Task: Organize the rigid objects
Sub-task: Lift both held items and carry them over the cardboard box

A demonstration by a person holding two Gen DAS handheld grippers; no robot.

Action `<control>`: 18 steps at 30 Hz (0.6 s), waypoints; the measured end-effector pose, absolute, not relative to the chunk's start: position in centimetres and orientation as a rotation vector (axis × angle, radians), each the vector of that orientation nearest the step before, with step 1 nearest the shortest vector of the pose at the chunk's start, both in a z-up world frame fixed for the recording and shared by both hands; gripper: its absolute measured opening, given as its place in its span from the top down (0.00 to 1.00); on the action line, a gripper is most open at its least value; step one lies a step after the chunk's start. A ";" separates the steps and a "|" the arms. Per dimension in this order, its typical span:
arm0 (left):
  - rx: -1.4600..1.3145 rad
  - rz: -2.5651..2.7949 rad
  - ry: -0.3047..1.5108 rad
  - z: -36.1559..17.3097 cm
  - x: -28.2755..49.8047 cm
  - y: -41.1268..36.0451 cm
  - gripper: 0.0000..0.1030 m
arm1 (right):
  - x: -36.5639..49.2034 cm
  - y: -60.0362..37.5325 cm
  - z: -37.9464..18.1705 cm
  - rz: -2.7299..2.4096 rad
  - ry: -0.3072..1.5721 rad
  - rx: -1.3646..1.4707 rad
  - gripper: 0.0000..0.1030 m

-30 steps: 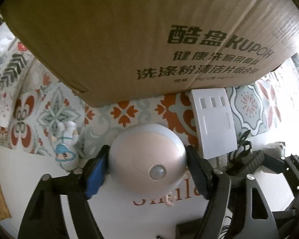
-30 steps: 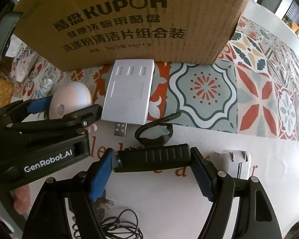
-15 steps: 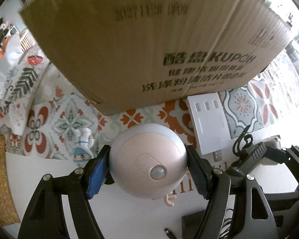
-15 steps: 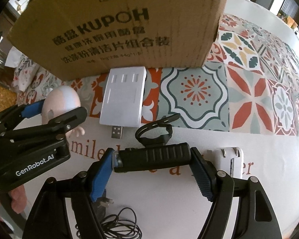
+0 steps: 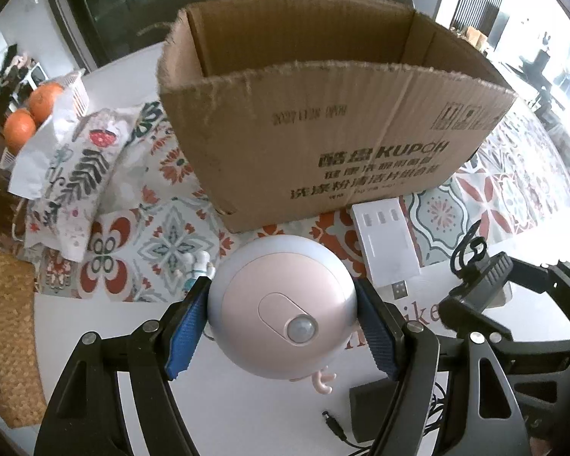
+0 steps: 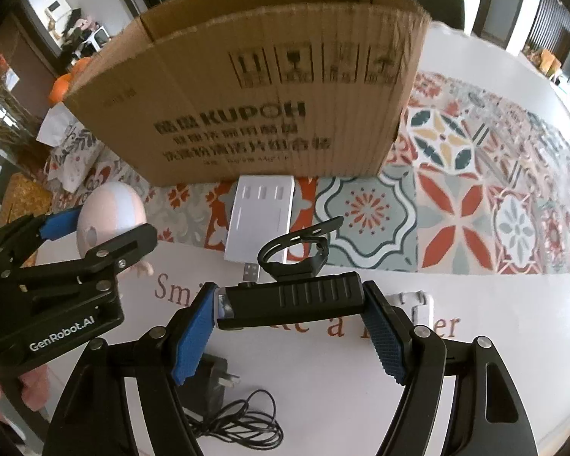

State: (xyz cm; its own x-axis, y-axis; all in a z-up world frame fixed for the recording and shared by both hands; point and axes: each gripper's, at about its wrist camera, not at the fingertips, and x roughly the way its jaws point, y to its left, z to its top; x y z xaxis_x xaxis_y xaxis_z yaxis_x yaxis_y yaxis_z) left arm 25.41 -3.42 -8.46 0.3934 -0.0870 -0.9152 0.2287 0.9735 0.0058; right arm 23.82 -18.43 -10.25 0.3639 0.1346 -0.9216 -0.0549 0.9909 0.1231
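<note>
My left gripper (image 5: 283,321) is shut on a round pink-and-grey sensor light (image 5: 281,304) and holds it above the table, in front of an open cardboard box (image 5: 323,121). My right gripper (image 6: 290,323) is shut on a black bike light with a strap loop (image 6: 292,296), also lifted, in front of the same box (image 6: 247,95). The left gripper and pink light show at the left in the right wrist view (image 6: 106,216).
A white flat USB device (image 6: 260,222) lies before the box. A white plug (image 6: 423,304), a black adapter with cable (image 6: 216,399) and a small figurine (image 5: 197,266) lie on the table. Oranges (image 5: 30,114) and a patterned cloth (image 5: 76,174) are far left.
Both grippers have risen with their objects, so the box's open top and inside now show. The table items look farther below.
</note>
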 end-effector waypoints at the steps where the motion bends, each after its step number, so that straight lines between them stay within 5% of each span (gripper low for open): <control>1: 0.140 -0.201 1.143 -8.1 25.2 -3.3 0.28 | 23.8 -18.4 -9.9 0.119 1.184 0.072 0.27; 18: 0.087 -0.208 1.044 -3.9 25.5 -3.2 0.28 | 23.0 -19.6 -4.3 0.041 1.007 0.080 0.27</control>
